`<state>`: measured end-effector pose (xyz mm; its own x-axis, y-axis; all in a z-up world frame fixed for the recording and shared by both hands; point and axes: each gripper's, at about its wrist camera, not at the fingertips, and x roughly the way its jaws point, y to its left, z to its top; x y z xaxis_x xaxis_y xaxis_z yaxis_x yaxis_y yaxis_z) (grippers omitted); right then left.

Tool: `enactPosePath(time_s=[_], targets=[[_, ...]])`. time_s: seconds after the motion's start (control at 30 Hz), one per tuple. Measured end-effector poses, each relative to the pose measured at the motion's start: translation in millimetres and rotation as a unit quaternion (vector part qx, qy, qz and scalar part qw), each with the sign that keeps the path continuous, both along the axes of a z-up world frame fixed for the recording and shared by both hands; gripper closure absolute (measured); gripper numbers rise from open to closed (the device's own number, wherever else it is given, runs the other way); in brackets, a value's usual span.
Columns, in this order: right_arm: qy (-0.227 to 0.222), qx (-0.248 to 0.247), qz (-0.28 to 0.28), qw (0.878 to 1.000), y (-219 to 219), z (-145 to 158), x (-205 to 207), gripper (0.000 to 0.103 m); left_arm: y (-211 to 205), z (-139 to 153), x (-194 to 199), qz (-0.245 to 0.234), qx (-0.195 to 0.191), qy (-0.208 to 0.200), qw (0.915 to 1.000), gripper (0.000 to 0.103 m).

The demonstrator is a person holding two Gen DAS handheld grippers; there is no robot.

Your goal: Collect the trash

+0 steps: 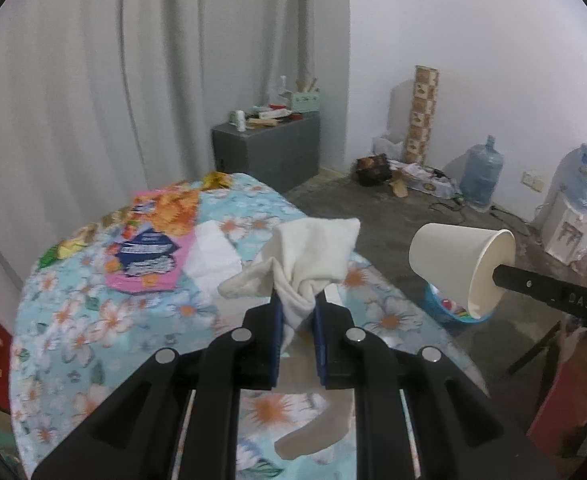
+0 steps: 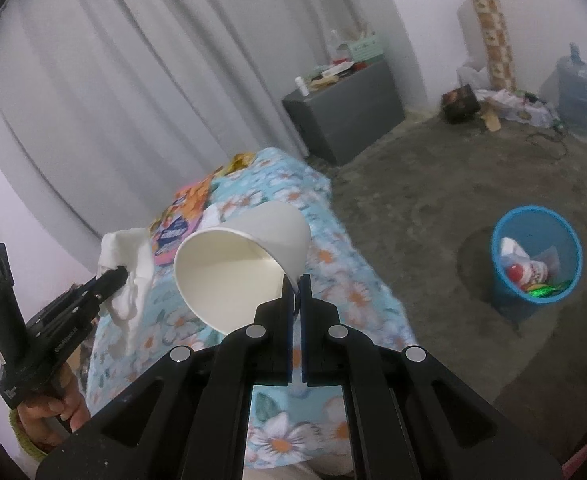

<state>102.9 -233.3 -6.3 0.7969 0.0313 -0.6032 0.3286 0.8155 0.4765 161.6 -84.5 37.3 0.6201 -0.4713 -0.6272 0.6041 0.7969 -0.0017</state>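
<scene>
Left wrist view first: the left tongs (image 1: pixel 296 300) angle down over the bench (image 1: pixel 93 320), closed narrow on a crumpled white cloth (image 1: pixel 313 256); the cloth bunches up above the blue pads and a tail of it hangs below them, clear of the flowered covering; off to the right the right tongs (image 1: pixel 497 274) reach in holding a white paper cup (image 1: pixel 453 260) by its rim, the cup lying on its side in the air with its mouth toward the lower right; on the bench lie a pink and orange packet (image 1: pixel 153 248), a folded white tissue (image 1: pixel 211 256) just beside it, and a yellow wrapper (image 1: pixel 217 179) at the far edge; beyond stand a grey curtain (image 1: pixel 133 60), a grey cabinet (image 1: pixel 267 148) with clutter on top, and a water jug (image 1: pixel 482 174) against the wall.

Right wrist view now: the right tongs (image 2: pixel 296 280) are pinched fully together on the cup's (image 2: pixel 245 256) lower rim, the open mouth tipped toward the camera; at the left a hand (image 2: pixel 49 412) grips the handle of the left tongs (image 2: pixel 120 273), which point up and to the right with the cloth (image 2: pixel 131 272) draped from the tips; the bench (image 2: pixel 345 280) runs away beneath both; down on the concrete floor (image 2: pixel 433 200) to the right sits a blue bin (image 2: pixel 505 296), well apart from the bench, with wrappers and bottles inside.
</scene>
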Motion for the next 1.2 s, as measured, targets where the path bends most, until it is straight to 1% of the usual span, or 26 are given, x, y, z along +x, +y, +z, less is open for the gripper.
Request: enactPosePath(time_s=[0.2,0.3,0.43,0.6,0.7,0.77,0.8,0.87,0.97,1.03,1.07,1.1,1.13,1.17,1.2], targets=[[0.007,-0.018,-0.069,0.997,-43,4,-23,0.102,-35,0,17,-0.036,-0.022,0.040,0.9983,0.090],[0.015,-0.027,-0.110,0.993,-70,2,-38,0.102,-62,-1,25,-0.062,-0.032,0.063,0.9956,0.090],[0.029,-0.028,-0.167,0.985,-109,-8,-57,0.102,-108,-6,32,-0.101,-0.038,0.096,0.9895,0.090],[0.057,-0.011,-0.224,0.973,-155,-33,-76,0.102,-180,-22,30,-0.155,-0.030,0.135,0.9782,0.090],[0.079,0.006,-0.249,0.965,-182,-54,-83,0.102,-236,-40,26,-0.193,-0.021,0.175,0.9653,0.090],[0.092,0.018,-0.258,0.961,-198,-67,-84,0.102,-265,-52,24,-0.209,-0.017,0.193,0.9586,0.090],[0.100,0.024,-0.264,0.959,-208,-76,-83,0.102,-285,-60,22,-0.219,-0.015,0.206,0.9536,0.090],[0.112,0.033,-0.269,0.956,-220,-87,-79,0.102,-313,-71,21,-0.228,-0.008,0.222,0.9481,0.089],[0.124,0.050,-0.279,0.951,-248,-106,-73,0.102,-360,-90,20,-0.237,-0.001,0.236,0.9424,0.089],[0.127,0.063,-0.287,0.947,-267,-118,-67,0.101,-393,-100,21,-0.237,0.003,0.236,0.9424,0.088],[0.131,0.071,-0.290,0.945,-280,-129,-62,0.097,-410,-107,19,-0.241,0.005,0.237,0.9413,0.084],[0.137,0.076,-0.290,0.944,-287,-136,-60,0.096,-422,-113,18,-0.246,0.009,0.240,0.9392,0.068],[0.146,0.082,-0.287,0.943,-295,-145,-57,0.089,-437,-123,16,-0.249,0.021,0.243,0.9373,0.056],[0.156,0.088,-0.283,0.942,-303,-156,-53,0.066,-448,-133,15,-0.243,0.033,0.241,0.9391,0.034],[0.176,0.090,-0.284,0.938,-311,-174,-49,0.045,-454,-142,14,-0.232,0.040,0.236,0.9428,0.030]])
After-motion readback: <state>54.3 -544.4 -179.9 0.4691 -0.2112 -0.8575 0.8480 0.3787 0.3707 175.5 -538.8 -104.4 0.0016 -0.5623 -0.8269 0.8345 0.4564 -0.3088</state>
